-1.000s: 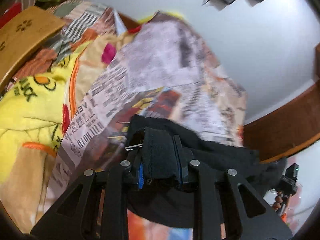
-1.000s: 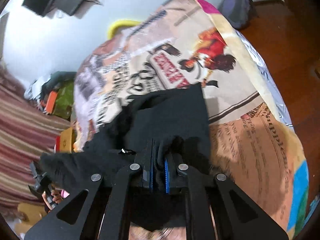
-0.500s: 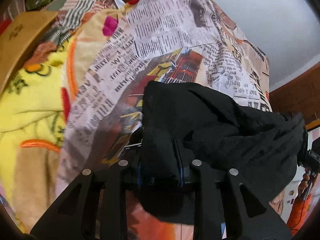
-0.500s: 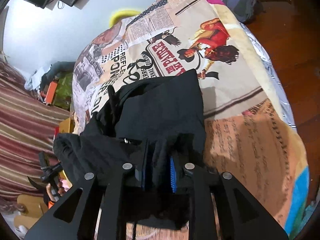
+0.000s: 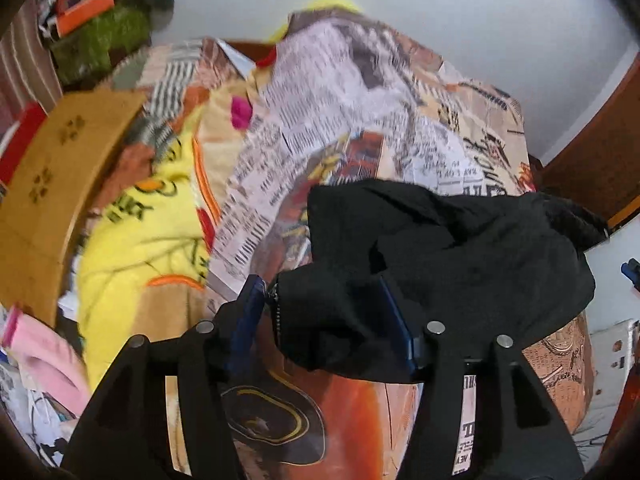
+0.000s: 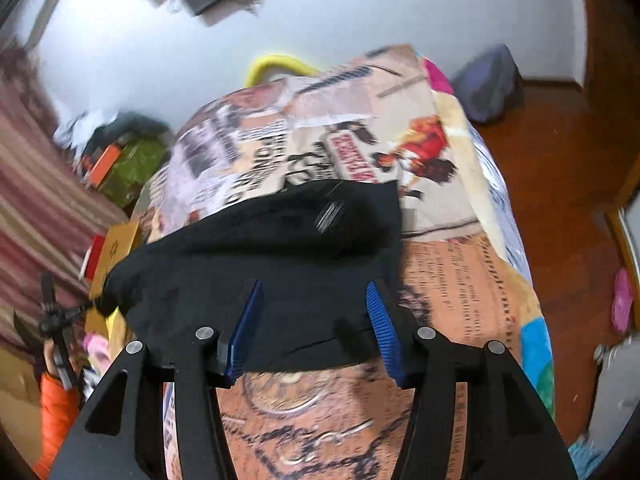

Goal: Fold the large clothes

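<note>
- My left claw [image 5: 324,312]: jaws opening, black garment [image 5: 460,248] bunched between them, draped on one pad.
- My right claw [image 6: 316,320]: jaws opening, clear of garment on bed [image 6: 472,272].

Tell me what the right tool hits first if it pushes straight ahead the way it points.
Most likely the black garment lying on the printed blanket. It sits between the opening right tool, though depth is hard to judge.

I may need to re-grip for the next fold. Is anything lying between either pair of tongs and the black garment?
Nothing visible. The black garment lies on the printed blanket directly ahead of the right tongs, whose jaws are opening. A fold of it sits between the left tongs, also opening.
</note>
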### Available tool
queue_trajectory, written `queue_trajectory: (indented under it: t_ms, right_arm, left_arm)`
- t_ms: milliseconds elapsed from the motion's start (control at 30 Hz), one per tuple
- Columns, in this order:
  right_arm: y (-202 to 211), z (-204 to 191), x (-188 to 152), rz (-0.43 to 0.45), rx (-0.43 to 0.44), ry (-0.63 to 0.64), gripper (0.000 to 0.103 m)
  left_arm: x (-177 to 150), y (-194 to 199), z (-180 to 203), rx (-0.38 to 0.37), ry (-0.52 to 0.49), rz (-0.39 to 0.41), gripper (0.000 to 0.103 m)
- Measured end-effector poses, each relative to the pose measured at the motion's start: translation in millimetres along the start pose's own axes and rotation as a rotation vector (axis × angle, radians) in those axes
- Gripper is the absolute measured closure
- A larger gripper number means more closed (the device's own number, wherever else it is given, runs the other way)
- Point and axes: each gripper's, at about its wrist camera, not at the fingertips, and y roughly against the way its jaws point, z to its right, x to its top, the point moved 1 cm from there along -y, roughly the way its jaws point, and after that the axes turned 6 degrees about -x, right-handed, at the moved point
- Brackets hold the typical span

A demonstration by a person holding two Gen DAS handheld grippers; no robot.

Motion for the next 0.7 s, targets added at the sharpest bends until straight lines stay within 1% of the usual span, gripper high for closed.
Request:
queue_trajectory:
  t_ms: [100, 167, 267, 367, 467, 533, 600, 700]
  right_arm:
    - [-6.8, -33.2, -6.9, 0.023, -0.018, 0.083, 0.053]
    - [-14.8, -50.8, -10.4, 0.027, -0.012, 0.114, 0.053]
    - [-30.9, -69.9, -12.8, 0.031, -0.006, 0.134, 0.053]
    - [-50.1, -86.2, -14.3, 0.017, -0.022, 0.159, 0.053]
    - [-65.7, -102.9, -18.6, 0.009, -0.044, 0.209, 0.053]
    - [-71.9, -111.9, -23.3, 0.015, -0.075, 0.248, 0.053]
    - [-80.7, -120.2, -26.4, 0.025, -0.119, 0.303, 0.053]
    - [-96.4, -125.9, -28.2, 0.032, -0.179, 0.364, 0.053]
  left_arm:
    - [-1.2, 16.8, 3.0, -0.016, 0.026, 0.050, 0.043]
    - [-3.6, 26.7, 11.1, -0.029, 0.011, 0.075, 0.042]
    - [-10.6, 34.8, 33.5, -0.016, -0.058, 0.107, 0.039]
    - [-21.2, 28.7, 63.7, -0.011, -0.155, 0.116, 0.038]
    - [-31.8, 5.5, 92.3, -0.025, -0.223, 0.091, 0.038]
    - [-37.6, -21.0, 111.6, -0.034, -0.263, 0.060, 0.038]
    - [-40.9, -46.2, 126.5, -0.032, -0.291, 0.039, 0.038]
    - [-41.9, -78.6, 144.9, -0.022, -0.305, 0.025, 0.038]
